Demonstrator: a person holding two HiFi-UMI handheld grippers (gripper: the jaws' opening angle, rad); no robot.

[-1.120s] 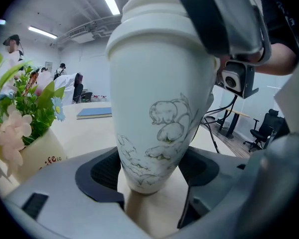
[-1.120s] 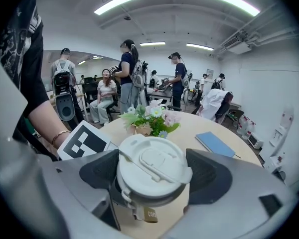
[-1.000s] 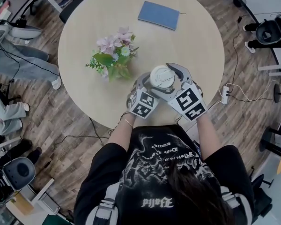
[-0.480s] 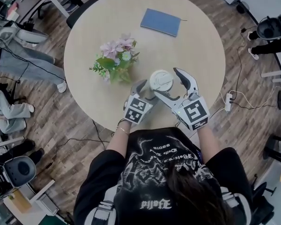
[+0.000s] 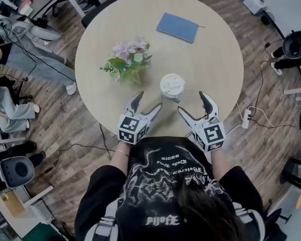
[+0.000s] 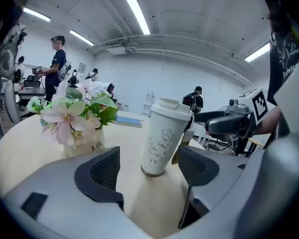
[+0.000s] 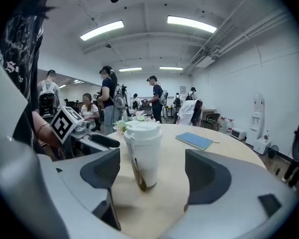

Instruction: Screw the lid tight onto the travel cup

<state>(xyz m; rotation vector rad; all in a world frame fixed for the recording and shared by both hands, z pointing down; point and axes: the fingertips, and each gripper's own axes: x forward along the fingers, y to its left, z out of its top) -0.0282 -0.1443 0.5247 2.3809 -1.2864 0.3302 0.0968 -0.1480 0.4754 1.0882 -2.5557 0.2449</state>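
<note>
The white travel cup (image 5: pixel 172 87) stands upright on the round table (image 5: pixel 210 59) with its white lid on top. Both grippers sit near the table's front edge, apart from the cup. My left gripper (image 5: pixel 147 103) is open at the cup's lower left, and the cup (image 6: pixel 164 136) shows beyond its spread jaws (image 6: pixel 149 167). To the cup's lower right my right gripper (image 5: pixel 192 103) is open; its jaws have just closed a little with nothing between them. In the right gripper view the cup (image 7: pixel 143 153) stands ahead of the jaws (image 7: pixel 152 171).
A small pot of pink flowers (image 5: pixel 130 64) stands to the left of the cup. A blue notebook (image 5: pixel 177 27) lies at the table's far side. Chairs, cables and several people surround the table.
Both grippers have let go of the cup and drawn back toward the person. The cup stays standing alone on the table.
</note>
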